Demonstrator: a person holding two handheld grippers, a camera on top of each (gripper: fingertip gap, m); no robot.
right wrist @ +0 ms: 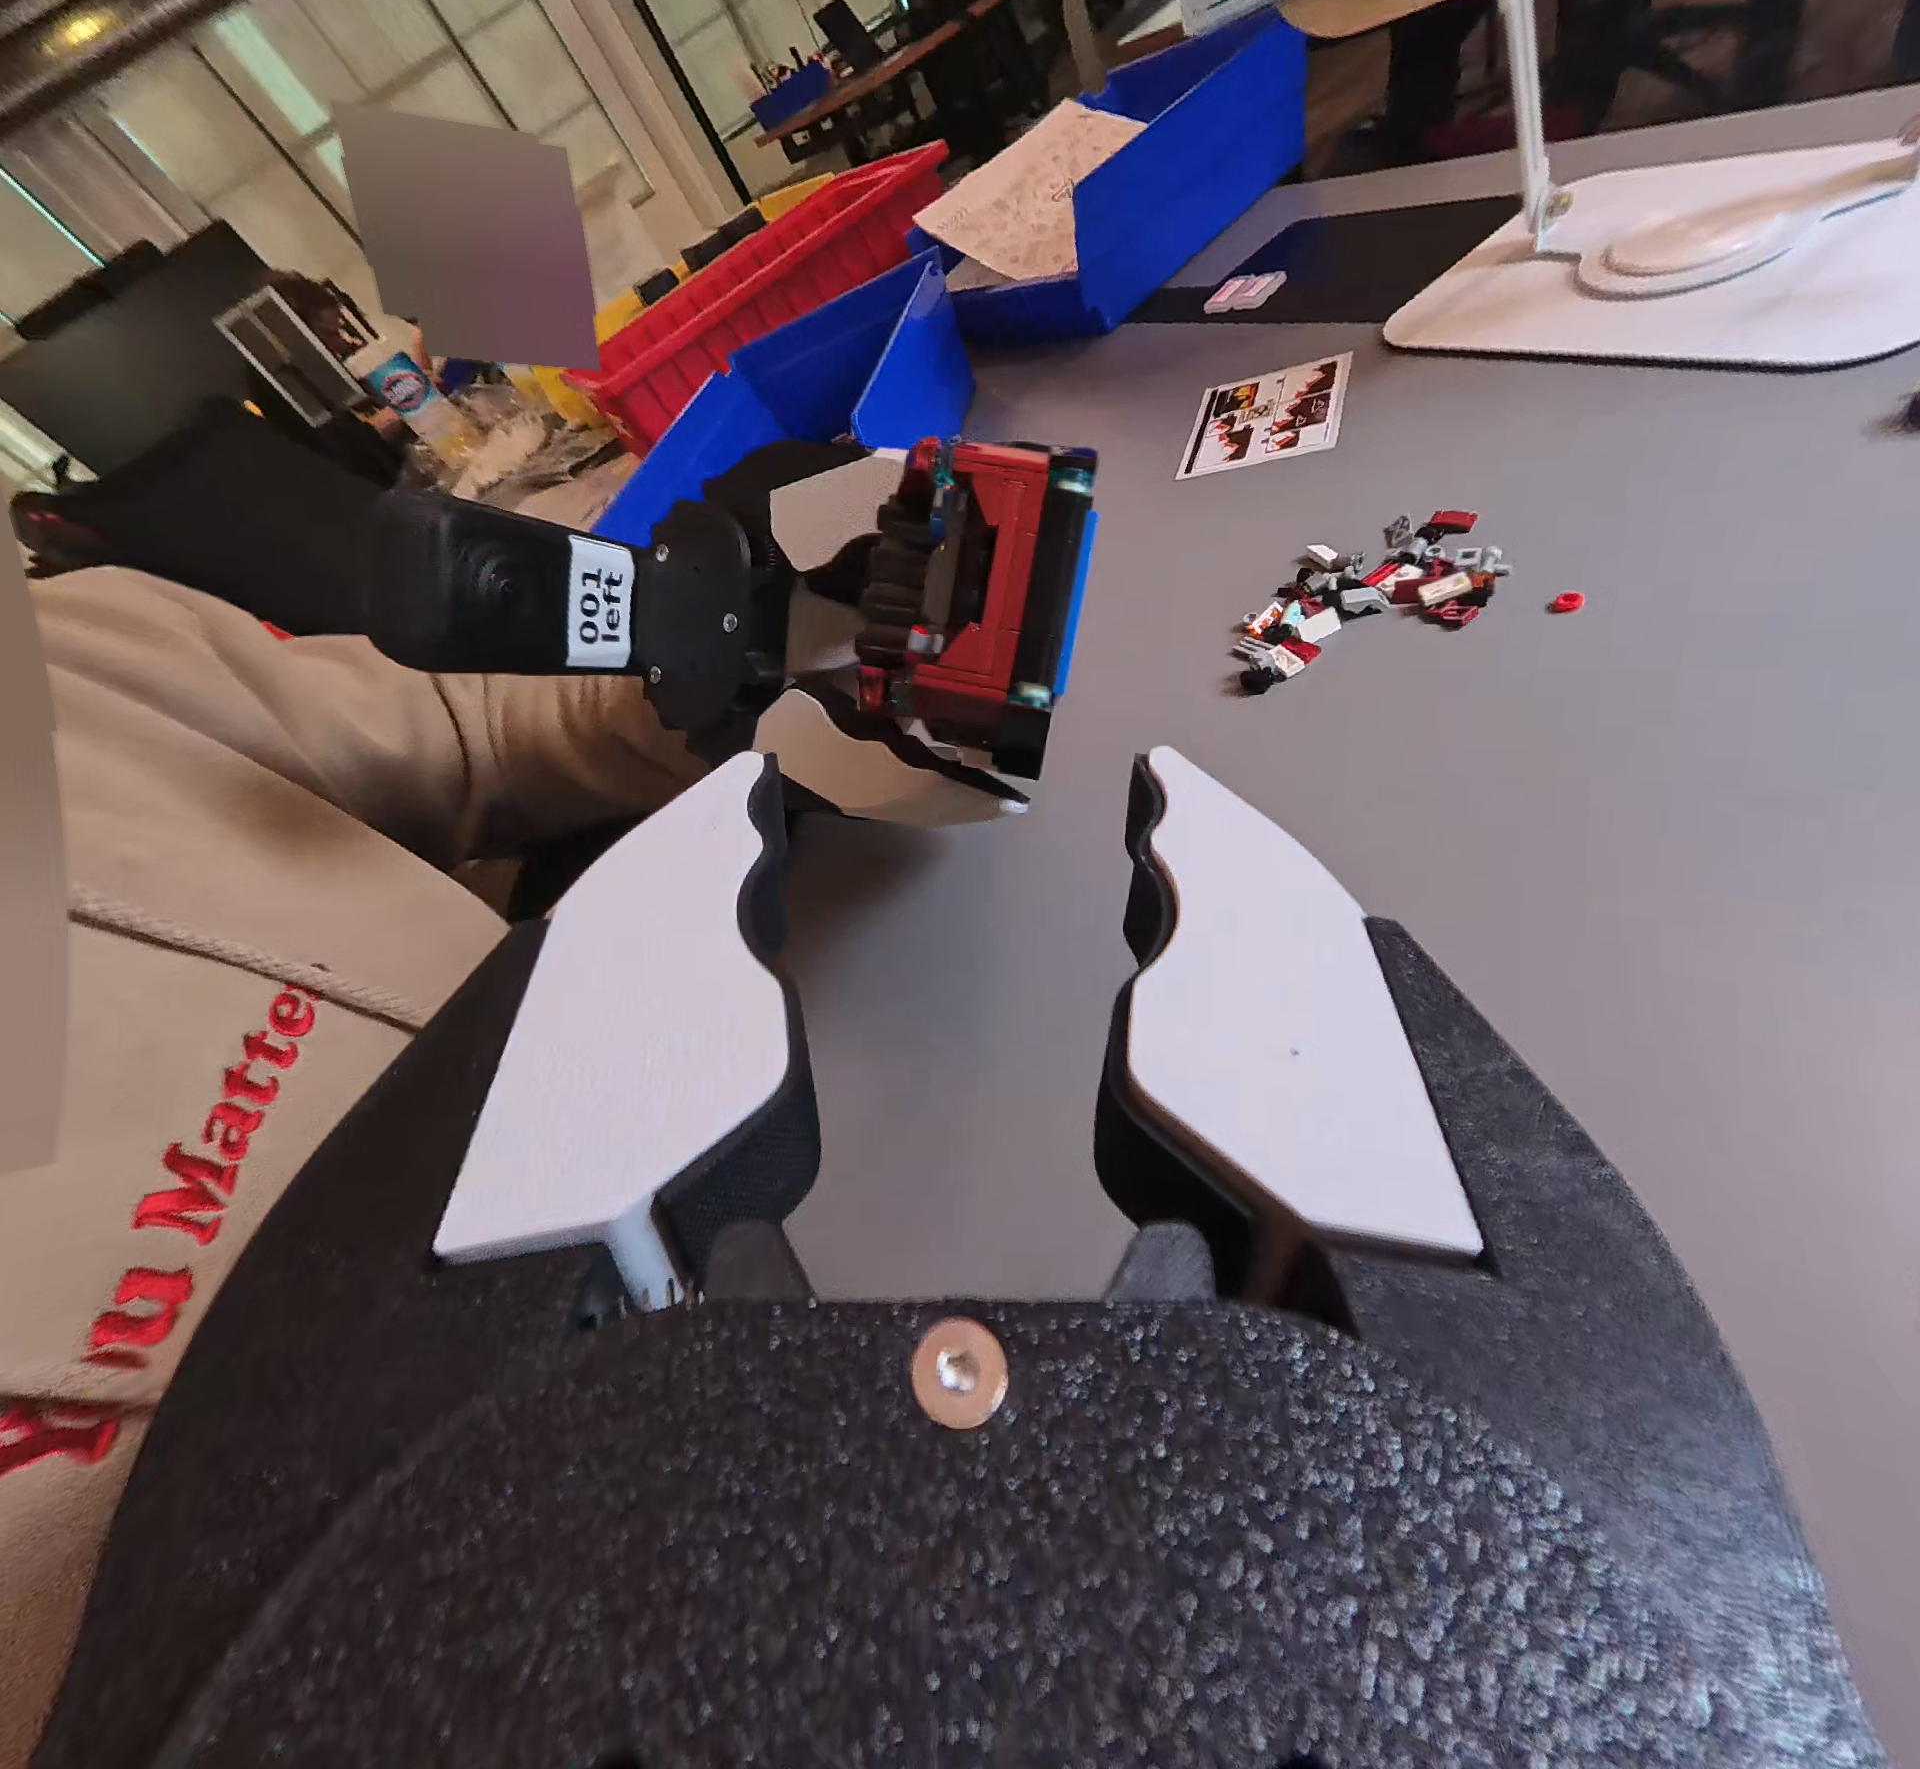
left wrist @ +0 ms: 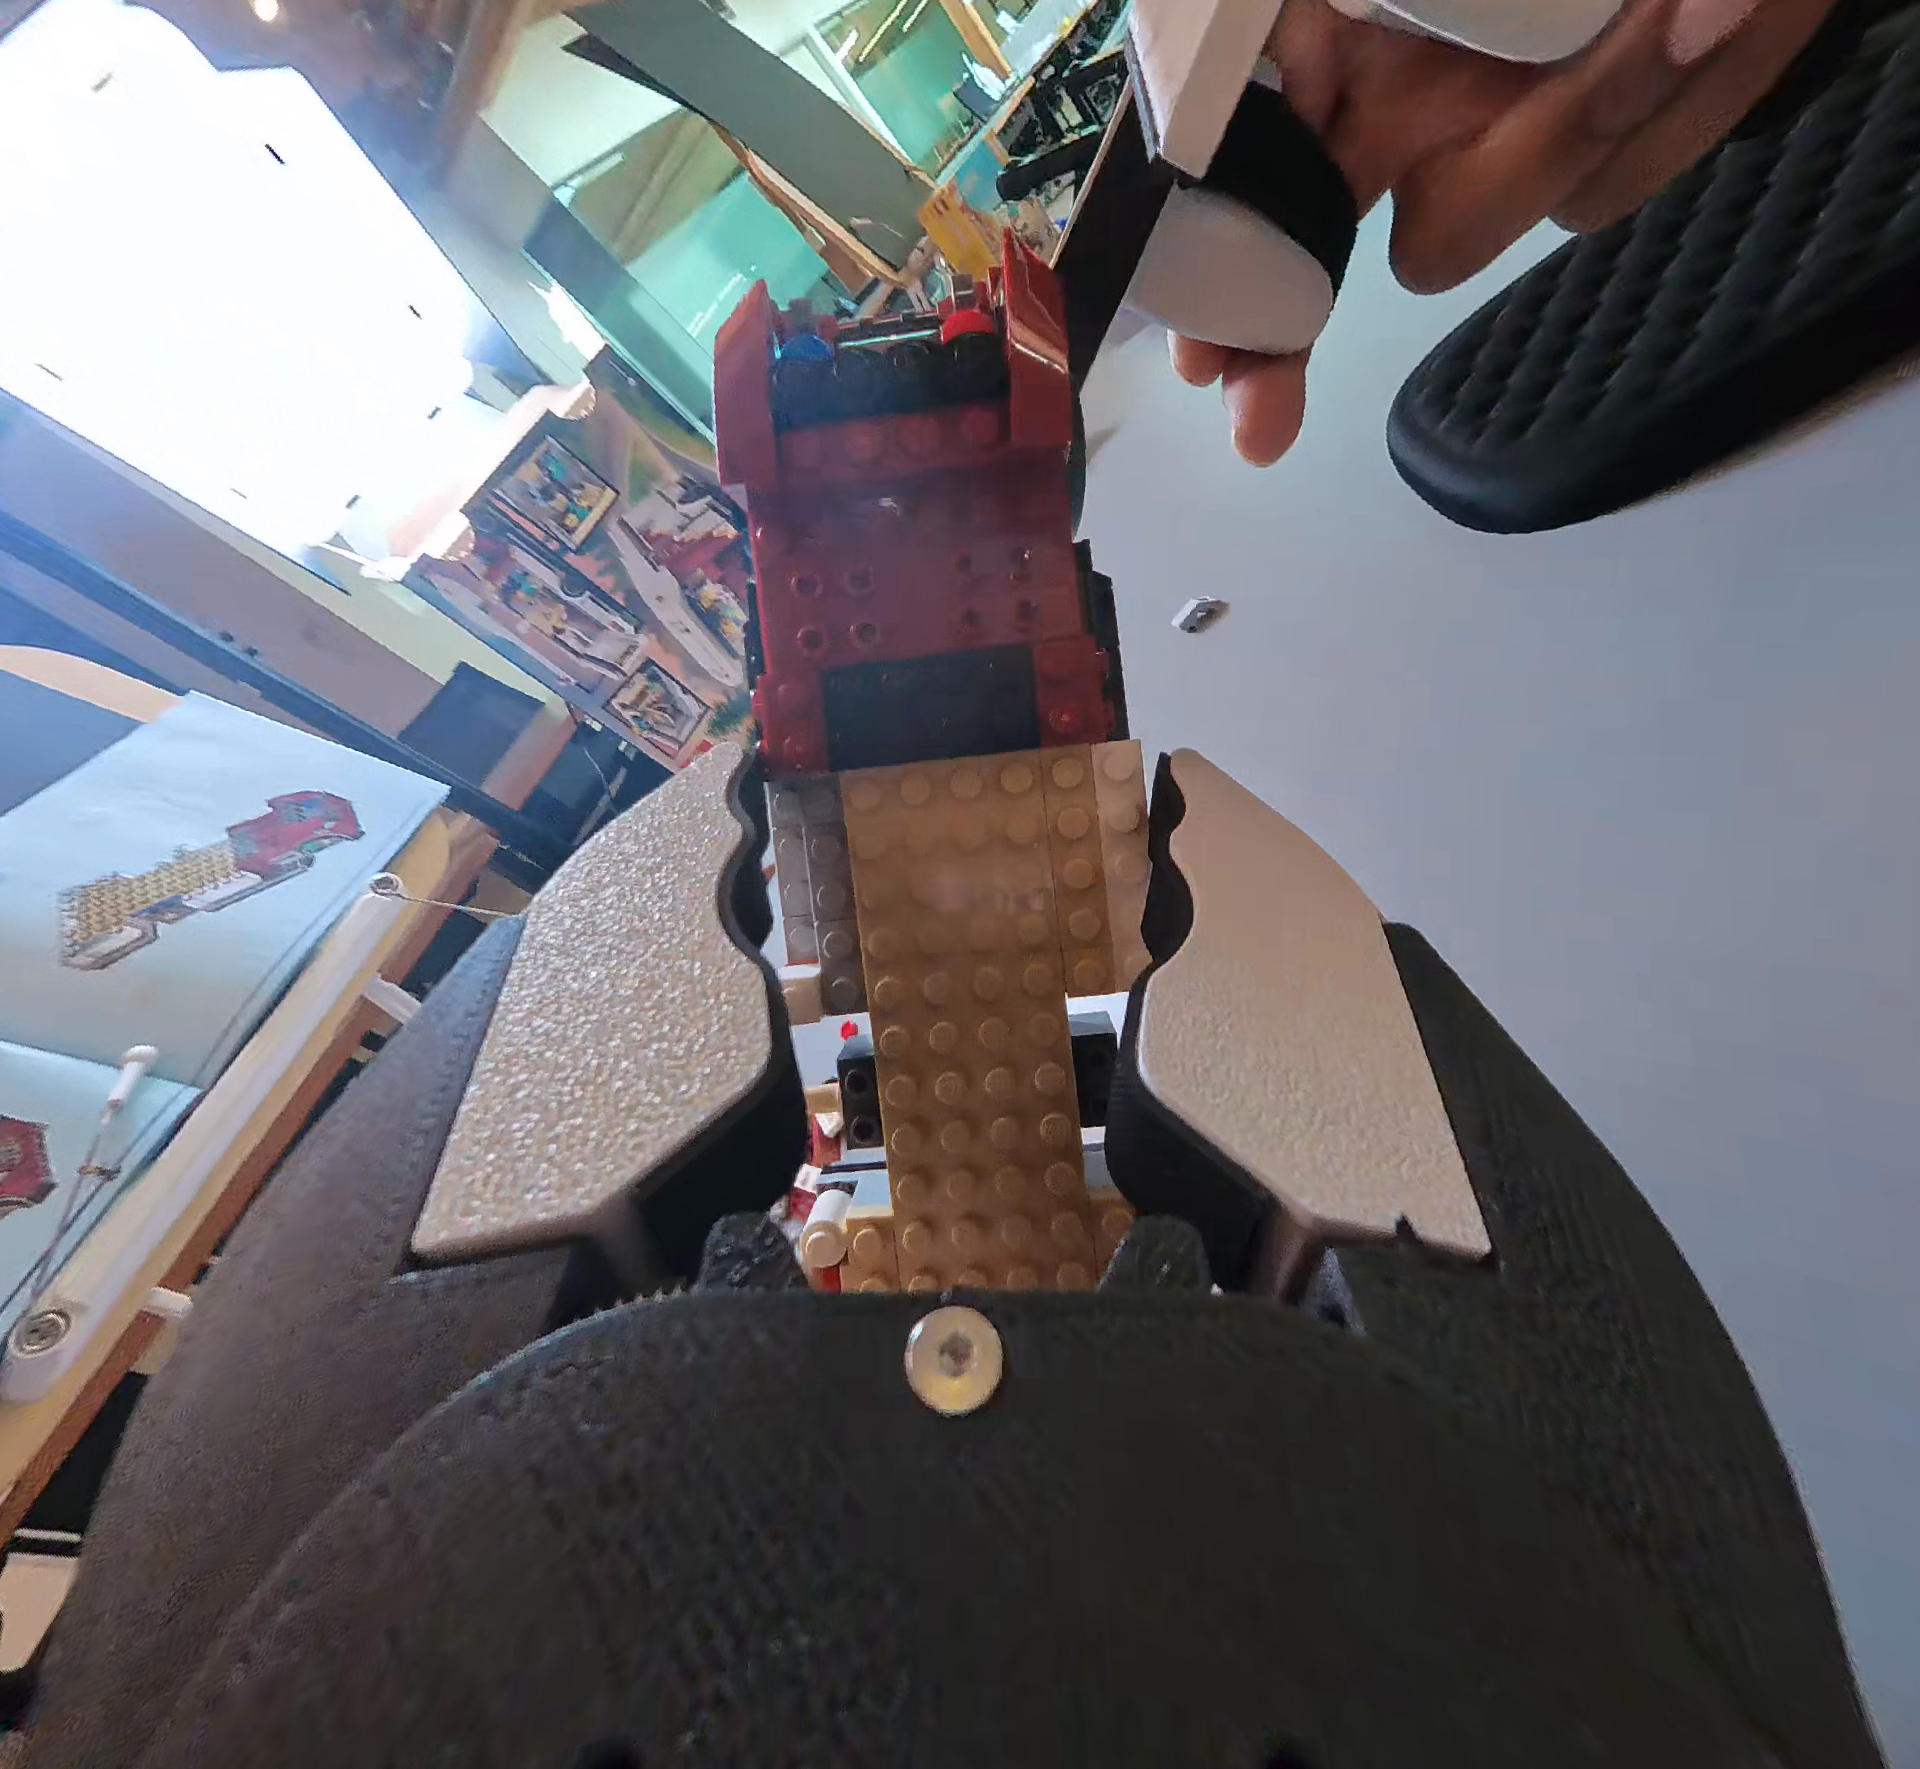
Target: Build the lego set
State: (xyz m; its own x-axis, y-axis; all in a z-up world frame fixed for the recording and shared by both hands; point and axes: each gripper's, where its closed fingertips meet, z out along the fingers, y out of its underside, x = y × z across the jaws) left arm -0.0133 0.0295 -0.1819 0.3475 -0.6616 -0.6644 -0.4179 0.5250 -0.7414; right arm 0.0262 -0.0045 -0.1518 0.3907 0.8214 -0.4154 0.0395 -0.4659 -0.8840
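Observation:
My left gripper (left wrist: 956, 774) is shut on a brick-built truck model (left wrist: 914, 597) with a dark red cab and a tan studded bed (left wrist: 977, 940). Its pads press on both sides of the bed. In the right wrist view the left gripper (right wrist: 920, 649) holds the model (right wrist: 997, 576) in the air above the grey table (right wrist: 1351, 888), cab pointing outward. My right gripper (right wrist: 951, 784) is open and empty just in front of and below the model. One of its white fingers (left wrist: 1226, 285), held by a hand, shows beside the cab in the left wrist view.
A pile of loose small bricks (right wrist: 1371, 597) and a red round piece (right wrist: 1566, 601) lie to the right on the table. An instruction sheet (right wrist: 1262, 415), blue bins (right wrist: 831, 389), a red bin (right wrist: 769, 285) and a white stand base (right wrist: 1662, 275) sit farther back. A small grey piece (left wrist: 1200, 613) lies on the table. Spacing between my two grippers at the tips: around 7 centimetres. It is some 20 centimetres from my left tips to the red round piece (right wrist: 1566, 601).

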